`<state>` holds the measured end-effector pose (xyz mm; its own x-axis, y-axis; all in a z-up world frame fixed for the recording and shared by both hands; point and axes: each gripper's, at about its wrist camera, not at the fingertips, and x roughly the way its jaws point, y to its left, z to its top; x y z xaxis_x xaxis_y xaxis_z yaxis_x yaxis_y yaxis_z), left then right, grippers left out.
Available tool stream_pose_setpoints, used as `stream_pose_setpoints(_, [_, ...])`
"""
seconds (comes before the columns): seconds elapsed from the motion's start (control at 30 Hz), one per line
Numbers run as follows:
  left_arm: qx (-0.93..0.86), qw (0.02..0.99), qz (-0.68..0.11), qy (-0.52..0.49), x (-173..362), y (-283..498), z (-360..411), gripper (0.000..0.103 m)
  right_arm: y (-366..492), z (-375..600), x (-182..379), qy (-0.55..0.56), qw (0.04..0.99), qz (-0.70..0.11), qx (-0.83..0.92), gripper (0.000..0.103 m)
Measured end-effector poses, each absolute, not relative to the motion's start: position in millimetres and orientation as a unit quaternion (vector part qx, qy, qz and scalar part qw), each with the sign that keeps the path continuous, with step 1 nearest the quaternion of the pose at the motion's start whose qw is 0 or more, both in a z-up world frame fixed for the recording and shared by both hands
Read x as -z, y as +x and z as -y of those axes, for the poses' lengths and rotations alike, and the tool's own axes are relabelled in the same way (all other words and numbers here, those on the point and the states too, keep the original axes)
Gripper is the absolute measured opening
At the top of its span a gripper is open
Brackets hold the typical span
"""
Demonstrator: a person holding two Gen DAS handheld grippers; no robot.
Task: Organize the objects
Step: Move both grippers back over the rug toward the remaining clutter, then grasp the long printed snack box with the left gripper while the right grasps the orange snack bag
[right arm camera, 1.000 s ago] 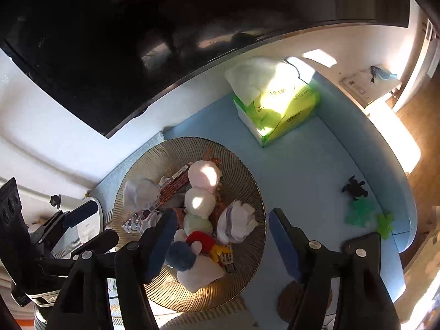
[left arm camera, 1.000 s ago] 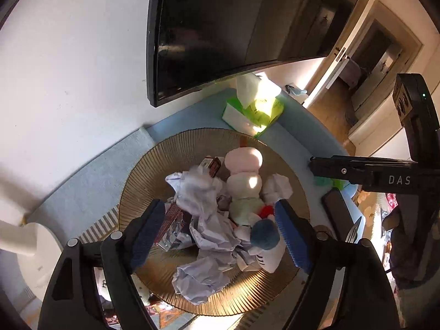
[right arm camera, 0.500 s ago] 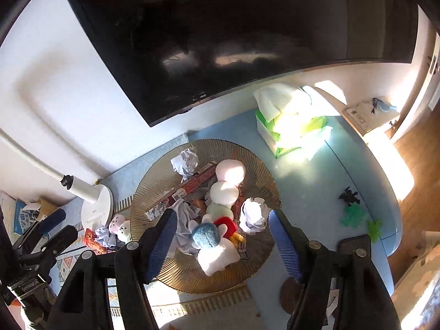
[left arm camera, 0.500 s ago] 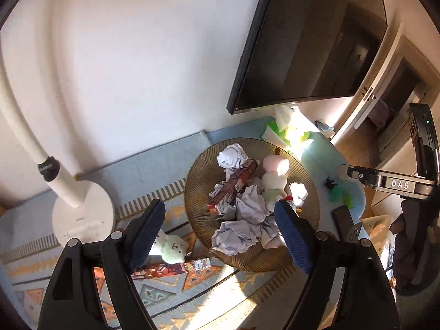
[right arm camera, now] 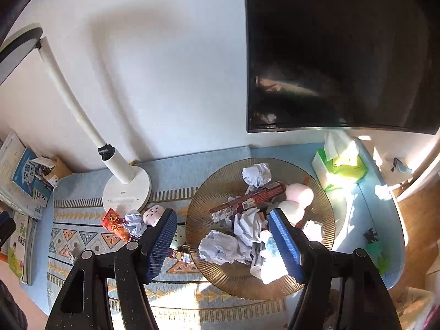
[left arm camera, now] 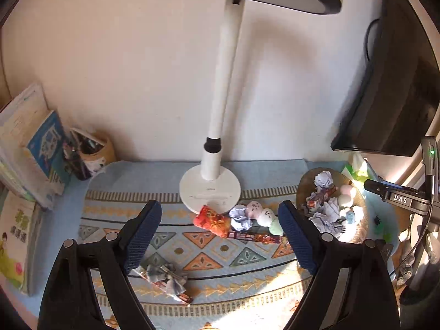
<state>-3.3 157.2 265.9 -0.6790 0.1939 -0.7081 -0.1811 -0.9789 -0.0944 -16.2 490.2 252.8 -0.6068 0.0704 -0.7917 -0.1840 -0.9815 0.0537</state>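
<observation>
Fingers of the left gripper (left arm camera: 220, 233) are being held wide apart with nothing between them, above the patterned mat (left arm camera: 176, 250) on the tabletop. Between and beyond them, a red snack packet (left arm camera: 211, 220), a crumpled paper ball (left arm camera: 239, 217) and small plush toys (left arm camera: 261, 214) are lying just beside the lamp base (left arm camera: 210, 192). Fingers of the right gripper (right arm camera: 223, 243) are likewise being kept spread and empty over the round woven tray (right arm camera: 324, 200), where crumpled papers (right arm camera: 220, 247), a long snack box (right arm camera: 250, 199) and plush toys are piled.
</observation>
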Motion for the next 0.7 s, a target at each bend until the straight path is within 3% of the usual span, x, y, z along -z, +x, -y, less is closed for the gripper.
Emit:
stream_pose_setpoints(0.07, [-0.922, 0.049, 0.011, -0.383, -262, 4, -126, 0.100, -18, -473, -249, -0.427, 0.073, -0.054, -0.900, 0.068])
stream_pose_setpoints(0.13, [-0.920, 0.010, 0.027, -0.390, -253, 10, -95, 0.102, -23, -456, -244, -0.431, 0.042, -0.062, -0.899, 0.068])
stream_pose_setpoints(0.33, [-0.865, 0.007, 0.155, -0.477, -184, 13, -17, 0.102, -44, -394, -208, -0.491, -0.067, -0.079, -0.865, 0.068])
stream_pose_setpoints(0.53, [-0.826, -0.002, 0.179, -0.535, -104, 6, -8, 0.101, -50, -331, -163, -0.526, -0.127, -0.028, -0.841, 0.068])
stream_pose_setpoints(0.7, [-0.819, -0.030, 0.161, -0.550, -71, -2, -8, 0.100, -74, -298, -127, -0.539, -0.174, 0.030, -0.823, 0.068])
